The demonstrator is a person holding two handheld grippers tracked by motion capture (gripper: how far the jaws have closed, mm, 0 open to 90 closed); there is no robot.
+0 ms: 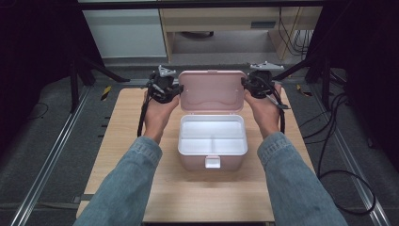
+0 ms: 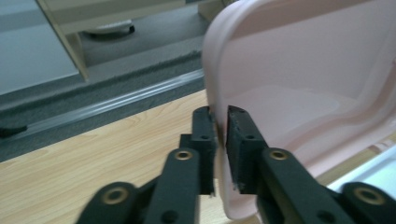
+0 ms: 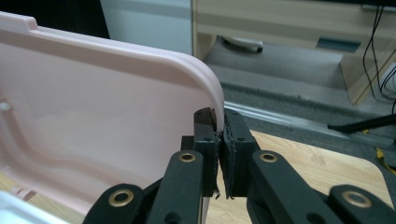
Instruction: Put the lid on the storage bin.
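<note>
We have the left gripper (image 1: 178,89) pinched nearly shut on the left side edge of the lid (image 1: 211,91), its pads on either face of the thin rim, as the left gripper view shows (image 2: 219,140). The lid (image 2: 303,93) stands upright, hinged at the back of the pink storage box (image 1: 212,141), which sits on the wooden worktop (image 1: 127,141) between our two hands and just below both grippers. The right gripper (image 1: 244,84) is closed the same way on the lid's right side edge; in the right gripper view (image 3: 219,140) the rounded corner of the lid (image 3: 93,102) runs straight into the narrow gap between the pads.

To do this step well, we judge that both hands should swing together along the hinge's arc, at one height and one pace, so the lid does not twist. We should keep the pinch light, since the rim is thin, and avoid dragging the box across the worktop.

The box is pale pink with rounded corners, a white interior split by a divider into compartments, and a small white latch tab on the side nearest us. The lid's inside is smooth, with a curved moulded ridge.
</note>
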